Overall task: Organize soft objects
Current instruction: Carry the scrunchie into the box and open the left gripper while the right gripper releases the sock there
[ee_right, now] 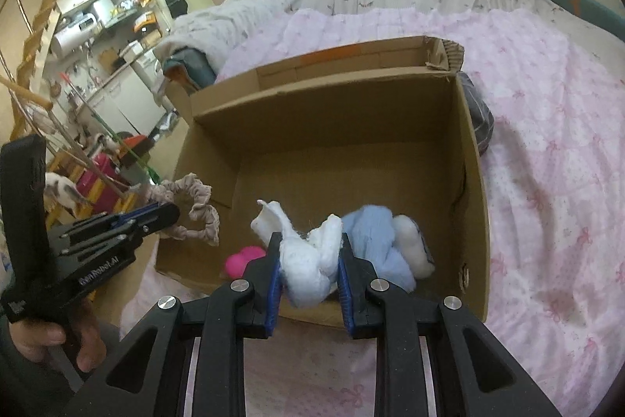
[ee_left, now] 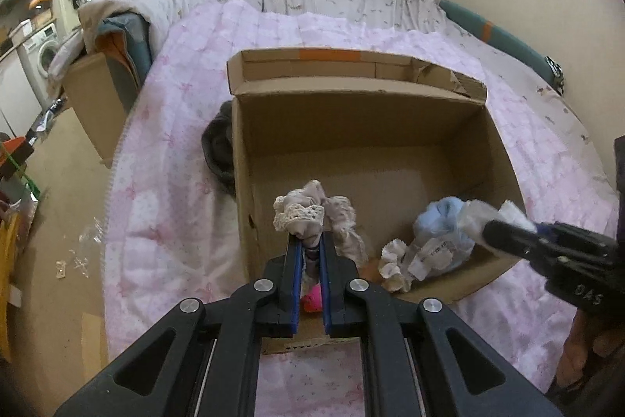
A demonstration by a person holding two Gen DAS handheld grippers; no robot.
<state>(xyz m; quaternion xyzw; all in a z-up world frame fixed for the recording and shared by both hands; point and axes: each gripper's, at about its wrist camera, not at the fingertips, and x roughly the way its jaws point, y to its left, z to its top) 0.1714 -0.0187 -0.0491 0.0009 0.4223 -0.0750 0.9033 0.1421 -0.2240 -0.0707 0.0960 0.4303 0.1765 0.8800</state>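
An open cardboard box [ee_left: 390, 127] sits on a bed covered with a pink quilt [ee_left: 168, 127], filling the middle of both views. Its far flap is folded back and bears a strip of orange tape [ee_left: 330, 56].

In the left wrist view, the left gripper [ee_left: 311, 245] reaches up from the bottom centre. Its fingers are nearly together, clamped on a beige scrunchie [ee_left: 308, 217] with a lace trim, which bunches up above the fingertips over the near part of the box. Below it, low between the fingers, a pink ball [ee_left: 312, 301] shows on the box floor. To the right of the scrunchie, inside the box near its front wall, lie a cream scrunchie [ee_left: 392, 262] and a light blue cloth [ee_left: 441, 221].

The right gripper [ee_right: 308, 253] rises from the bottom centre of the right wrist view. Its fingers stand a little apart, clamped on a white cloth [ee_right: 308, 260] that fills the gap between the blue pads and hangs over the box's near edge. In the same view the blue cloth lies just right of it inside the box, touching a white stuffed thing [ee_right: 412, 241] further right.

A dark grey bundle [ee_left: 218, 147] rests on the quilt against the outside of the box. A hand [ee_right: 84, 350] grips the handle of the left gripper at the lower left of the right wrist view.
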